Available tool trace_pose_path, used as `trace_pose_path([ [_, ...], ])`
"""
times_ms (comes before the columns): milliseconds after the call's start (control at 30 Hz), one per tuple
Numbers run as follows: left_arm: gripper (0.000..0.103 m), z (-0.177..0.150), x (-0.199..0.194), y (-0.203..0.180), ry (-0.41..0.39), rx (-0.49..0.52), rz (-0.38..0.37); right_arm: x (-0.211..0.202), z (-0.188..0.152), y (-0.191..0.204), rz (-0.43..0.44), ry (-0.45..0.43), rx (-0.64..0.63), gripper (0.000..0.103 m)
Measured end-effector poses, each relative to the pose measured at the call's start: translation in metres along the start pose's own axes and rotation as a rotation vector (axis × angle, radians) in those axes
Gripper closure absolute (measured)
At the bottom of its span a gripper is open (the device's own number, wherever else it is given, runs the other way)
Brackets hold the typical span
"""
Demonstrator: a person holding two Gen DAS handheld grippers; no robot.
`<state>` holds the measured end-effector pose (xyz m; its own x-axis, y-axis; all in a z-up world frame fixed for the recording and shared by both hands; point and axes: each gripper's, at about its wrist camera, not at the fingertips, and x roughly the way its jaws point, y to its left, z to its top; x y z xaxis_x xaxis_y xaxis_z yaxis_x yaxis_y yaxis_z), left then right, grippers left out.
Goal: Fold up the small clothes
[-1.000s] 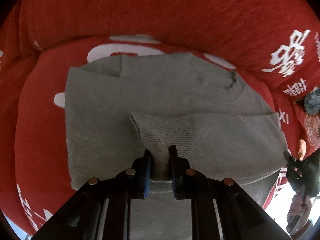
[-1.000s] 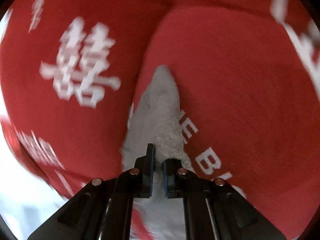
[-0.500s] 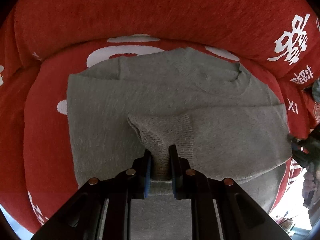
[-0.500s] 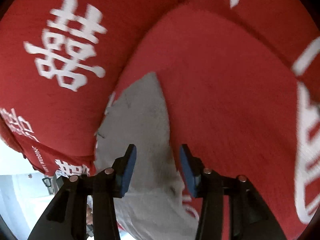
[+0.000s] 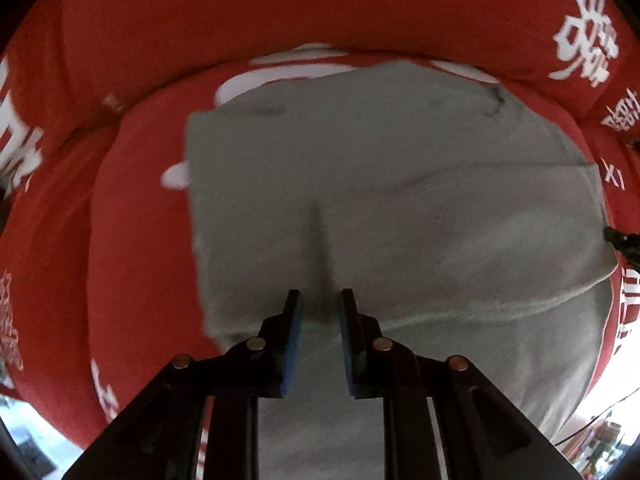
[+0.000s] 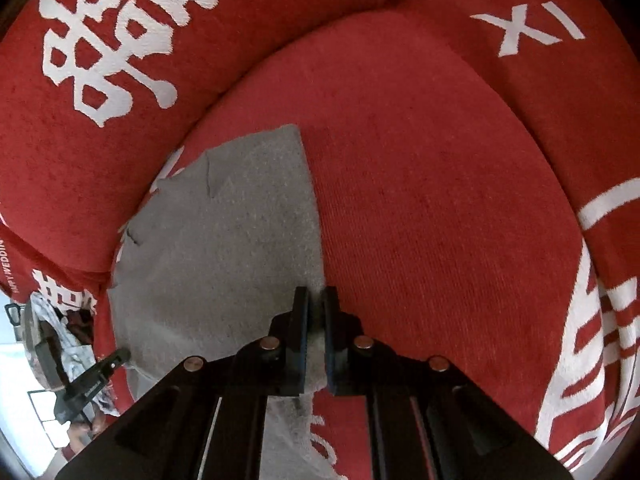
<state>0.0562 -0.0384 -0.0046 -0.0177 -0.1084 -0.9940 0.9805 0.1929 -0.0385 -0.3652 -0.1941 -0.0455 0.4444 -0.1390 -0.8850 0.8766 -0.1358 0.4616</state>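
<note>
Grey sweater (image 5: 400, 184) spread — right fingers (image 6: 300, 320) pinching edge.

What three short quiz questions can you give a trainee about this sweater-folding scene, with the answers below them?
1. True or false: the grey sweater lies on a red cover with white characters.
2. What is between the pads of the left hand-held gripper? A: nothing. B: a fold of the grey sweater. C: a white towel.
3. In the right wrist view, on which side of the right hand-held gripper does most of the sweater lie?

Key
1. True.
2. B.
3. The left side of the picture. The jaws of this hand-held gripper are closing, with the sweater's edge between them.
</note>
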Motion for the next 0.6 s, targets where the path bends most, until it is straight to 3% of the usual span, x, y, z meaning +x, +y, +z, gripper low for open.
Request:
trace_pose_path([
  [167, 0.084, 0.001, -0.020, 0.012, -0.041, -0.048, 0.004, -0.025, -0.010, 0.012, -0.126, -0.048, -0.007, 0.088],
  [300, 0.084, 0.013, -0.021, -0.012, -0.075, 0.004, -0.041, -0.045, -0.030, 0.040, -0.036, -0.084, -0.069, 0.088],
  [400, 0.084, 0.019, -0.004, -0.035, -0.051, 0.040, -0.039, -0.025, -0.041, 0.061, -0.012, -0.013, -0.114, 0.088],
  [500, 0.084, 0.015, 0.019, -0.042, -0.024, 0.061, 0.009, 0.005, -0.049, 0.068, -0.106, 0.049, -0.150, 0.088],
  [533, 0.084, 0.013, 0.017, -0.041, -0.047, 0.066, 0.004, 0.012, -0.051, 0.064, -0.143, 0.064, -0.157, 0.097],
  [600, 0.075, 0.011, 0.015, -0.038, -0.044, 0.087, 0.004, 0.012, -0.051, 0.059, -0.144, 0.038, -0.182, 0.101],
])
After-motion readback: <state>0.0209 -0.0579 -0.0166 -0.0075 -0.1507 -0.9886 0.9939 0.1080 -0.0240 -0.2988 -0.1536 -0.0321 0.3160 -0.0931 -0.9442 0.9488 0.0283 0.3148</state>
